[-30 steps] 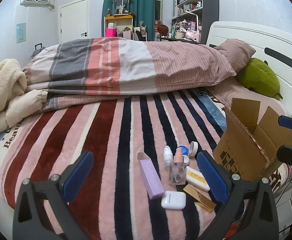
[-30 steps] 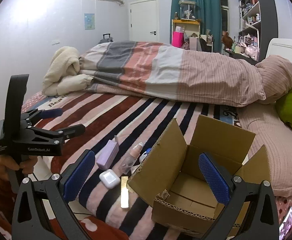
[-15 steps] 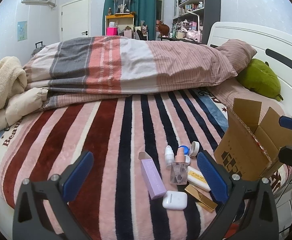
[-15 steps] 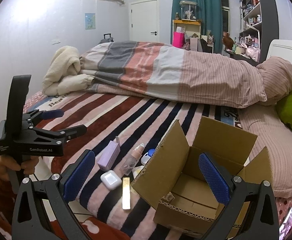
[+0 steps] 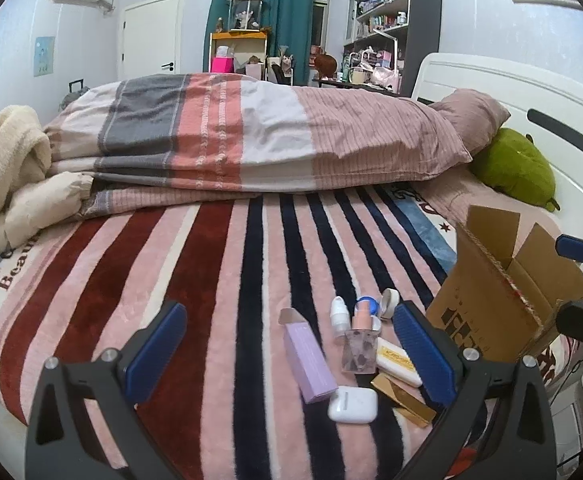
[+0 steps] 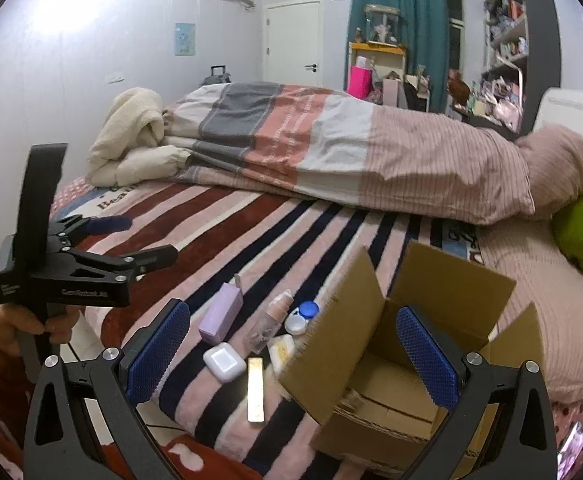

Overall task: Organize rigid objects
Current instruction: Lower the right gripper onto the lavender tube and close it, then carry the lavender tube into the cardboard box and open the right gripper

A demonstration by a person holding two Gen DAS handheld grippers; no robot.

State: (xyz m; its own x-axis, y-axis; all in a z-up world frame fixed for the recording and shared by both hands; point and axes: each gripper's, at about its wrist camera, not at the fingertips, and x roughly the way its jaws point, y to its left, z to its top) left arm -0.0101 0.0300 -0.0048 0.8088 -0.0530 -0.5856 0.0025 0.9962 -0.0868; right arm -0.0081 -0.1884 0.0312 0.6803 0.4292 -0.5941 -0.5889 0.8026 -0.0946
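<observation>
On the striped blanket, near the bed's front edge, lies a cluster of small things: one lilac box with its top flap open, one white earbud case, one gold bar, one clear pump bottle with a peach cap, one small white dropper bottle, one cream tube with yellow print, and one contact lens case, blue and white. That makes seven items, some touching, the rest just beside each other. One cardboard box stands just to their right with its flaps up; the right wrist view shows its open inside, where no loose item is visible. Its near flap hides part of the cream tube in that view.

Behind the cluster lie one folded striped duvet, one cream fleece bundle, one pillow and one green plush.

Two tongs are in view. The left gripper hangs above the blanket with its blue pads spread wide apart, holding nothing and touching nothing; the lilac box and bottles show between its fingers. The right gripper hangs over the box's near flap, its pads likewise wide apart and empty. In the right wrist view the left gripper appears side on, held by a hand low at the left edge.
</observation>
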